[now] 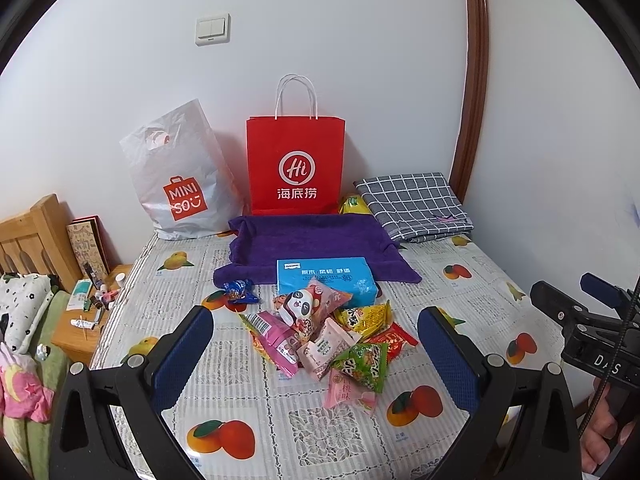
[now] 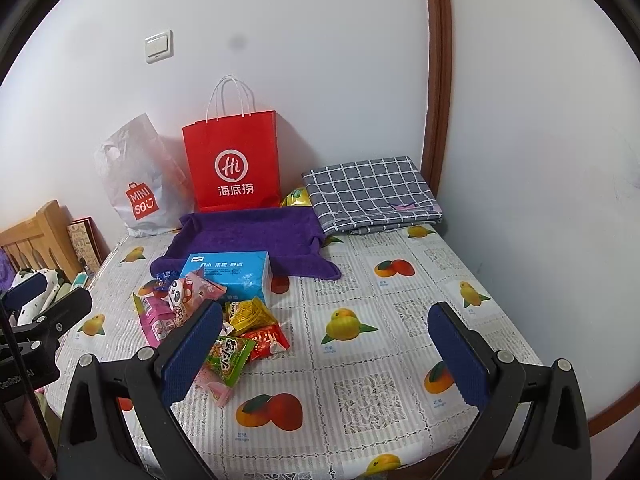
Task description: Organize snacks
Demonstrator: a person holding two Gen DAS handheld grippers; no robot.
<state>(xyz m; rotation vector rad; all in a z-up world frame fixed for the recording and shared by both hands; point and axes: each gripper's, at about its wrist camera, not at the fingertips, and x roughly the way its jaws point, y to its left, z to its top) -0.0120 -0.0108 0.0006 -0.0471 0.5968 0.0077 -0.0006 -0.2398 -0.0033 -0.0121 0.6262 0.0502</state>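
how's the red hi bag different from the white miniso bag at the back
The red paper bag stands upright with stiff, flat sides; the white plastic bag leans and looks crumpled. The red paper bag has white twisted cord handles sticking up; the white plastic bag has only a cut-out hand hole. The red paper bag sits right of the white plastic bag. Both rest against the wall at the far edge of the table.

Snack pile [image 1: 324, 336] lies before tissue box [image 1: 326, 280] (towel [image 1: 312, 246] behind), bags [image 1: 296, 164] rearmost.

Back wall lined with bags and linen
Red paper bag [image 1: 295, 166] upright beside white Miniso bag [image 1: 180, 184]; checked cloth [image 1: 414, 206] folded right; purple towel [image 1: 316, 246] spread on the fruit-print tabletop [image 1: 440, 272].
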